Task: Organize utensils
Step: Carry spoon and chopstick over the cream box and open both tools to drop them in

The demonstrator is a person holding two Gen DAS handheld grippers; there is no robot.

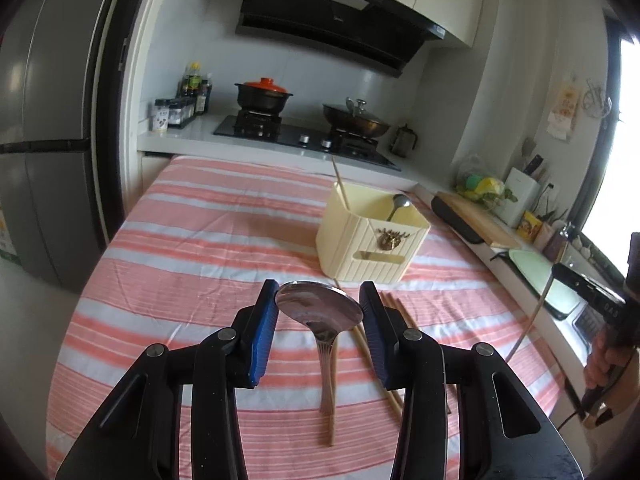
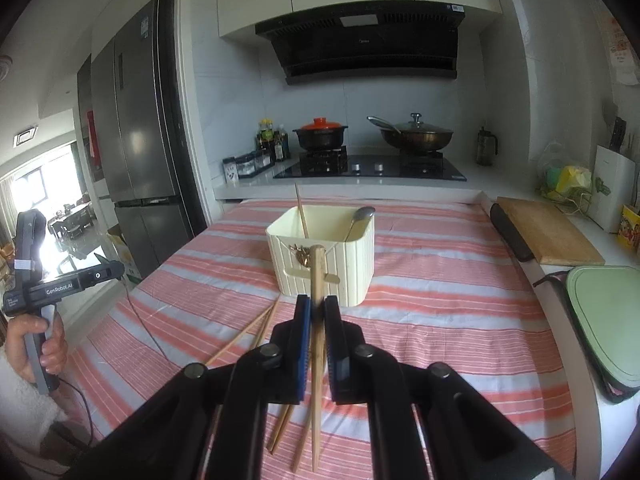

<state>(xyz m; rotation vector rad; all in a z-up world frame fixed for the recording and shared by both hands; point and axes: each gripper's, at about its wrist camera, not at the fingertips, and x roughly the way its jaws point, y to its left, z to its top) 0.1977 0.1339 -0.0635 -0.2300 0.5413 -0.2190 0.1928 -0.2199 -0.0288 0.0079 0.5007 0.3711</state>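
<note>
Your left fingers [image 1: 276, 316] pinch the bowl of a shiny steel spoon [image 1: 320, 307] between their blue pads, its handle hanging down toward you above the pink-and-white striped cloth [image 1: 192, 248] that covers the bench. Your right fingers [image 2: 334, 336] are pressed together on a single light wooden chopstick [image 2: 317, 280], which stands nearly upright between them. Under both grippers, more loose wooden chopsticks [image 2: 240, 340] lie scattered on the cloth. Just beyond them stands the cream ribbed plastic utensil holder [image 2: 352, 264], already containing one chopstick leaning at its far left and a second steel spoon [image 1: 400, 204] at its right. Farther off, the black gas hob [image 2: 372, 168] carries a black clay pot with an orange lid [image 2: 320, 134] on the left and a lidded dark wok [image 2: 416, 134] on the right.
</note>
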